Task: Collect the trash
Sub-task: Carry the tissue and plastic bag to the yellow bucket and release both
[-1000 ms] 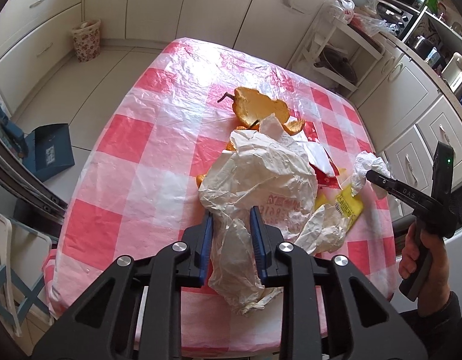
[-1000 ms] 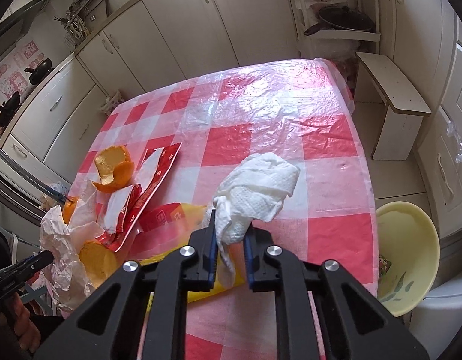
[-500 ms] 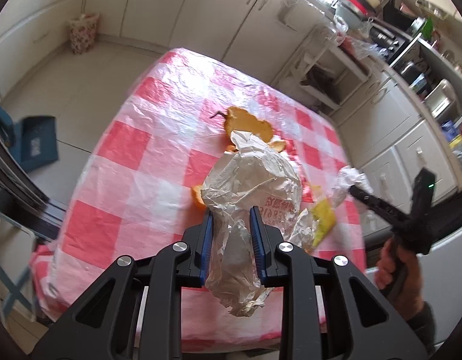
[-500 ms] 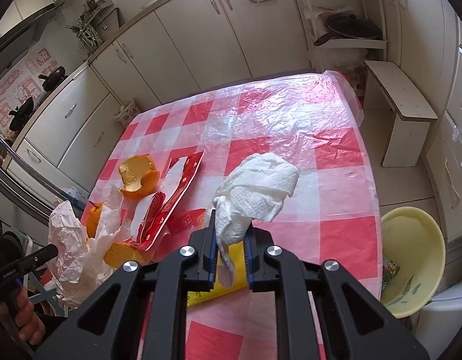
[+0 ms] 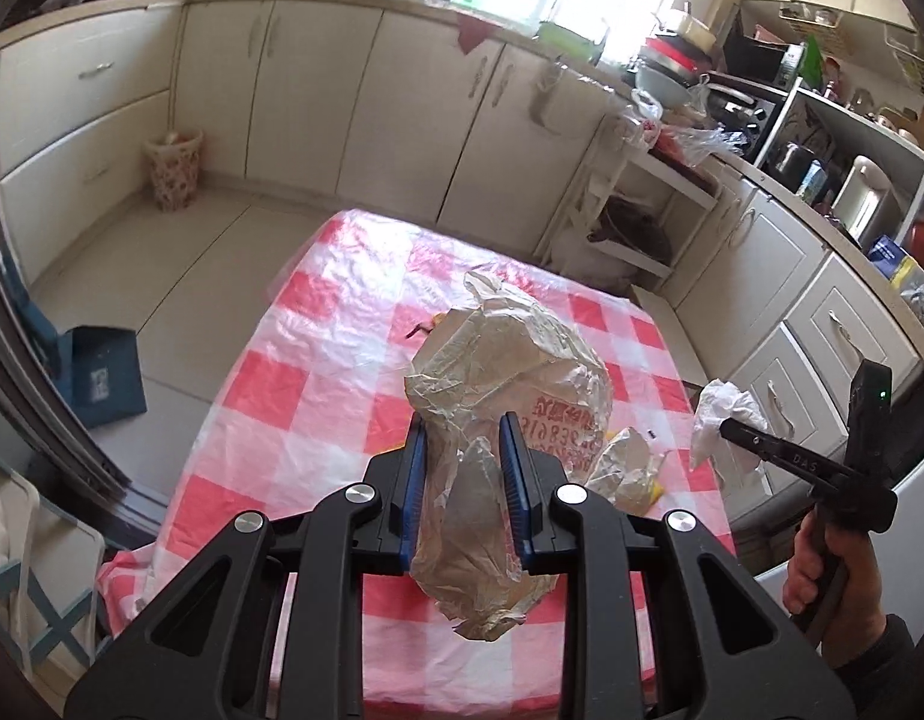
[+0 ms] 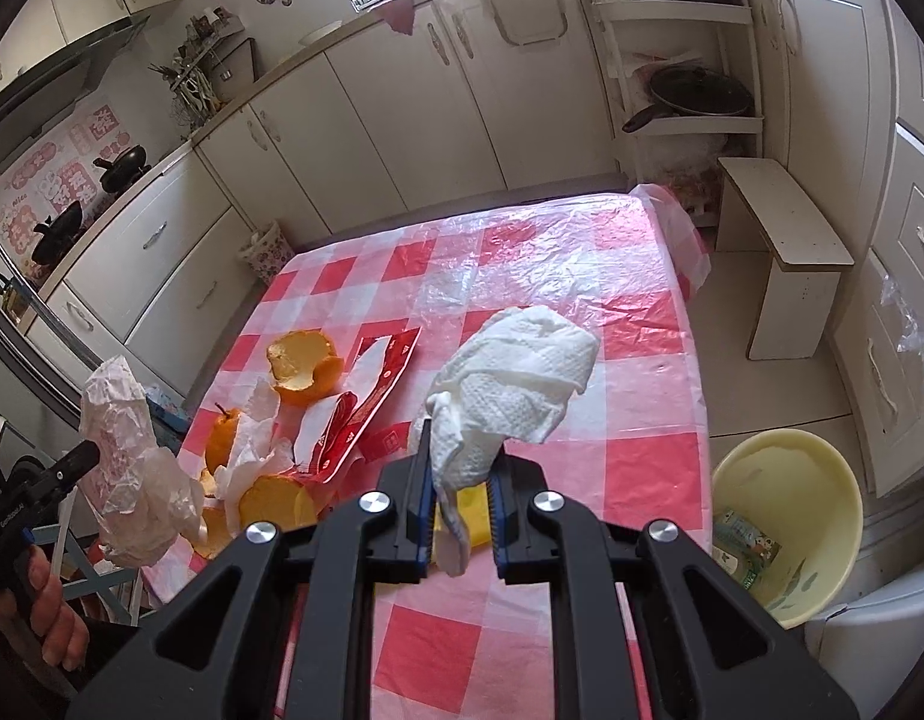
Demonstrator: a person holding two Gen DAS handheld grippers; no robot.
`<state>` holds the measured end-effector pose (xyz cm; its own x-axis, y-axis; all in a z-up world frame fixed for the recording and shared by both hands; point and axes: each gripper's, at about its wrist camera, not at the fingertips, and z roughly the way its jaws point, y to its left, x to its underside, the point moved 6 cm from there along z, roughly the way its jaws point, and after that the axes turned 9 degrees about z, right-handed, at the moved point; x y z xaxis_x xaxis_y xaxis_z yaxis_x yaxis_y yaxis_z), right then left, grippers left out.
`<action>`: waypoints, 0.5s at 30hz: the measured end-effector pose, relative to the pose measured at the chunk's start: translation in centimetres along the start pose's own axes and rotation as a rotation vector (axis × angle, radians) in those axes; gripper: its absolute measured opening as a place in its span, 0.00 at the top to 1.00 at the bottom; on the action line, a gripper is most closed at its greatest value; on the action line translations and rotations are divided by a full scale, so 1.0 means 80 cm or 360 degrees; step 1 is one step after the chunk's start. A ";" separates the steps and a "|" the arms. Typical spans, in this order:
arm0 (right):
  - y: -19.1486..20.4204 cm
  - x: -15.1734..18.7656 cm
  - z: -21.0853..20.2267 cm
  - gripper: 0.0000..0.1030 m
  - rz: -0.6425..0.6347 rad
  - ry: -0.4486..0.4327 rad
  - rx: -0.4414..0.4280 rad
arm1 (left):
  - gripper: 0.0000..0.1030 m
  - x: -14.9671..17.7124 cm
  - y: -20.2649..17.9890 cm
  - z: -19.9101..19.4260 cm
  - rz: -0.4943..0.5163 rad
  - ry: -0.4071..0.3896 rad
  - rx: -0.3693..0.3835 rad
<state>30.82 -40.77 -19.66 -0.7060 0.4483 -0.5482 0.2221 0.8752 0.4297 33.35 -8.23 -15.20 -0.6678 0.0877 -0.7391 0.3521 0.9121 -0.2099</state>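
Two claws hold trash above the checked worktop (image 6: pixel 636 396): the left claw (image 5: pixel 464 474) pinches a crumpled plastic bag (image 5: pixel 504 372), the right claw (image 6: pixel 460 492) a white paper towel (image 6: pixel 516 372). Either thin pinch could slip, missing the yellow basin (image 6: pixel 822 468) on the floor, right.

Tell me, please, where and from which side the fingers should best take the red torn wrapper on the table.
Grip the red torn wrapper at its upper corner near the orange peel cup, coming from above. That flap curls up off the tablecloth; the rest lies flat or tucked under other scraps.
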 end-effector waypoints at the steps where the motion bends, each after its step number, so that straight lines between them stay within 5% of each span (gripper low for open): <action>1: -0.003 0.001 -0.004 0.85 0.0008 -0.0004 0.0003 | 0.78 -0.003 -0.008 -0.002 0.0016 -0.0014 0.0001; 15: -0.071 -0.001 -0.065 0.85 0.0126 -0.0124 0.0063 | 0.78 -0.008 -0.155 0.001 0.0405 -0.0154 -0.0079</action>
<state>26.11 -46.74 -18.31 -0.6313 0.5276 -0.5685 0.3026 0.8424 0.4458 29.44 -19.61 -12.18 -0.4954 0.2802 -0.8222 0.4664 0.8843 0.0204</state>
